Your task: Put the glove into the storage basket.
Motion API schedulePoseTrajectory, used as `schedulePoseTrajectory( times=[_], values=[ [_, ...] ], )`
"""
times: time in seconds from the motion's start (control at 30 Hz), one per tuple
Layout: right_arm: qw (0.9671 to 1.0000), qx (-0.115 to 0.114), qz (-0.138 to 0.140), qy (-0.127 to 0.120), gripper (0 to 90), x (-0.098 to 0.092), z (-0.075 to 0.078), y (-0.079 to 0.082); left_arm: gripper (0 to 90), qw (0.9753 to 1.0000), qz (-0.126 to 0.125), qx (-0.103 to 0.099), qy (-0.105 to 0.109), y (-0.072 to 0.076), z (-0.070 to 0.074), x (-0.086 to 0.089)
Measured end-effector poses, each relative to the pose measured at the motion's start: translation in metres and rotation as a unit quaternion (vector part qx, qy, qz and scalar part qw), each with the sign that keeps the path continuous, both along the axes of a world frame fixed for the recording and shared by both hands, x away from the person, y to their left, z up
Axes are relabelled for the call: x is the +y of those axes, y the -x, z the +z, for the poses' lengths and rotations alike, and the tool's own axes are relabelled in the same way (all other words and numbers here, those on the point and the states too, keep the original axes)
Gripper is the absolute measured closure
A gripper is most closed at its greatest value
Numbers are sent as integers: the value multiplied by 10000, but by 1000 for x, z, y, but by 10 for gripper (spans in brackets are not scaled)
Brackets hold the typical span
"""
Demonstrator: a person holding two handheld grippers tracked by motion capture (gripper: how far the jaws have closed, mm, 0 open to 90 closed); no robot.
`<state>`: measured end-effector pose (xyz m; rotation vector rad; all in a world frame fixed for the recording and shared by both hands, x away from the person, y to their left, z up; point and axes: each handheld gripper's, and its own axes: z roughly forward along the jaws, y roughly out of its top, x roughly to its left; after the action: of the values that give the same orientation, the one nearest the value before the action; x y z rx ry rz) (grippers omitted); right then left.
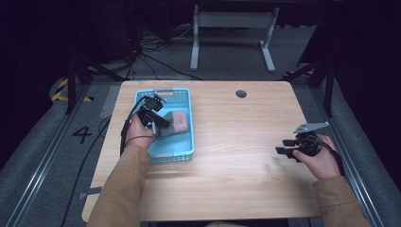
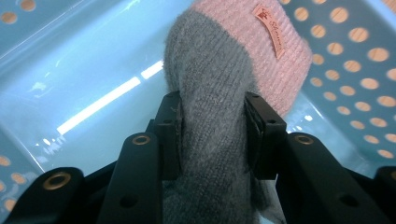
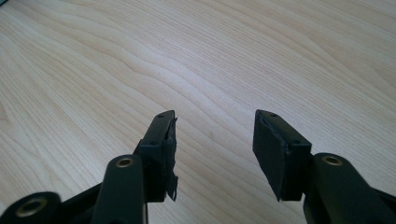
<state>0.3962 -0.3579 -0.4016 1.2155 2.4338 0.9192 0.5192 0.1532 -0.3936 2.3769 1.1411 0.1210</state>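
A grey knitted sock with a pink cuff lies in the light blue perforated basket at the table's left. My left gripper is shut on the sock's grey part, with the pink cuff and its small label pointing away from the jaws. From above, the left gripper reaches into the basket beside the sock. My right gripper hovers open over bare wood near the table's right edge, and nothing lies between its pads.
The wooden table has a round cable hole at its back. A white desk frame and loose cables stand on the floor beyond. The table's middle and front are bare wood.
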Motion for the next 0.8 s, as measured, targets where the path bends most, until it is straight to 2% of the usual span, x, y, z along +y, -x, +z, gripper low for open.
schedulePoseTrajectory(
  times=[0.2, 0.27, 0.3, 0.5, 0.63, 0.73, 0.8],
  values=[
    [10000, -14, -53, 5, 506, -2, 0, 3, 627, 9999, -15, 159, -26, -6, -7, -5],
    [10000, -9, -39, 0, 506, -3, -1, 4, 626, 9998, -34, 171, -58, -6, -7, -7],
    [10000, -10, -35, 9, 506, -3, -1, 4, 626, 9997, -56, 183, -141, -7, -9, -8],
    [10000, 6, -36, 32, 505, -3, -2, 5, 612, 9994, 49, 253, -229, -11, -13, -10],
    [10000, -3, -25, 22, 503, -2, -2, 6, 578, 9994, 89, 198, -275, -12, -15, -11],
    [10000, -6, -27, 23, 502, -2, -2, 6, 539, 9992, 106, 108, -378, -13, -15, -11],
    [10000, -4, -6, -6, 497, 0, -1, 6, 519, 9986, 74, -36, -532, -12, -16, -12]
  ],
)
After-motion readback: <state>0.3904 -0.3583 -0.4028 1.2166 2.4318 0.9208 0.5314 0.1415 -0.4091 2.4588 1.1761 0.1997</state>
